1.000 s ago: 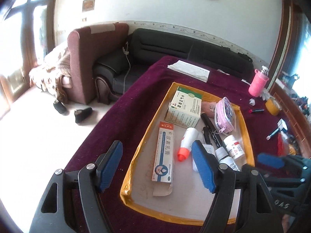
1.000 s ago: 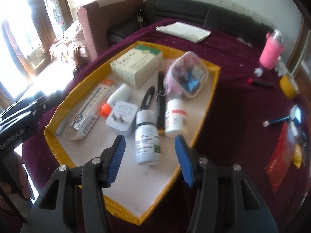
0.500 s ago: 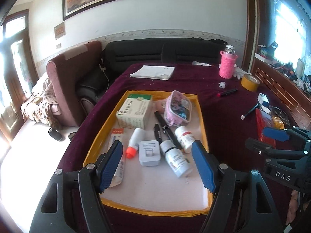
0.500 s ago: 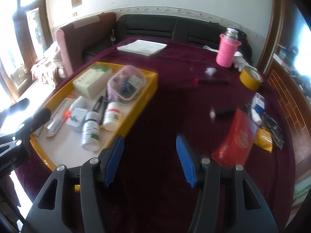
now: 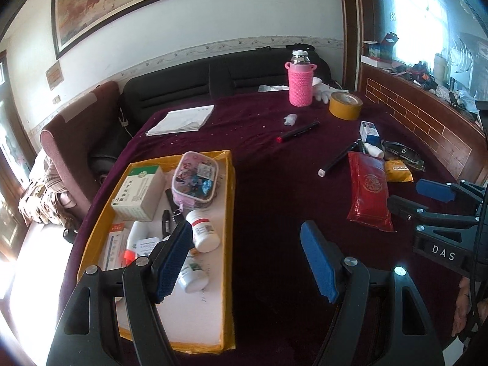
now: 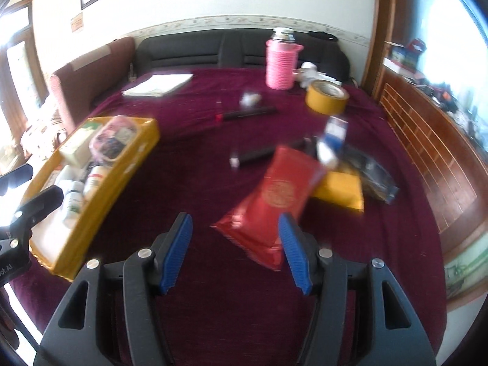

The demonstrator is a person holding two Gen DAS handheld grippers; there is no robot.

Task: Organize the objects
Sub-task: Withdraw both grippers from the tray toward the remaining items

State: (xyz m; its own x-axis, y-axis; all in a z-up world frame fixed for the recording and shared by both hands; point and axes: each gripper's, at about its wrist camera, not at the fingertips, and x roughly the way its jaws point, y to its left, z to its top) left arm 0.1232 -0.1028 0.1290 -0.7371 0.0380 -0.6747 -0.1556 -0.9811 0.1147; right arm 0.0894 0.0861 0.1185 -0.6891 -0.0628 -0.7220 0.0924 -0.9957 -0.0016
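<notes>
- The left gripper (image 5: 247,256) has its blue pads wide apart and holds nothing; it hangs over the dark red tablecloth (image 5: 268,213), just beside the right wall of the yellow tray (image 5: 230,213).
- The right gripper (image 6: 236,250) also has its fingers apart and empty; the near end of the red packet (image 6: 274,195) shows between its pads (touching or not, I cannot tell). In the left view its black body carries the letters "DAS".
- In the tray lie two white bottles (image 5: 202,230) with labels too small to read, a white box with green print (image 5: 138,195) and a pink clear pouch (image 5: 195,180) with cartoon pictures.
- The red packet has a round gold emblem; its writing is not readable. Beside it is a yellow packet (image 5: 398,170), and a black marker (image 5: 337,160) lies near.
- Farther on the cloth: a small blue-and-white box (image 5: 369,131), a black pen with a red end (image 5: 297,131) and a yellow tape roll (image 5: 346,105).
- Farthest stand a flask in a pink knitted sleeve (image 5: 300,82) and a sheaf of white papers (image 5: 181,119).
</notes>
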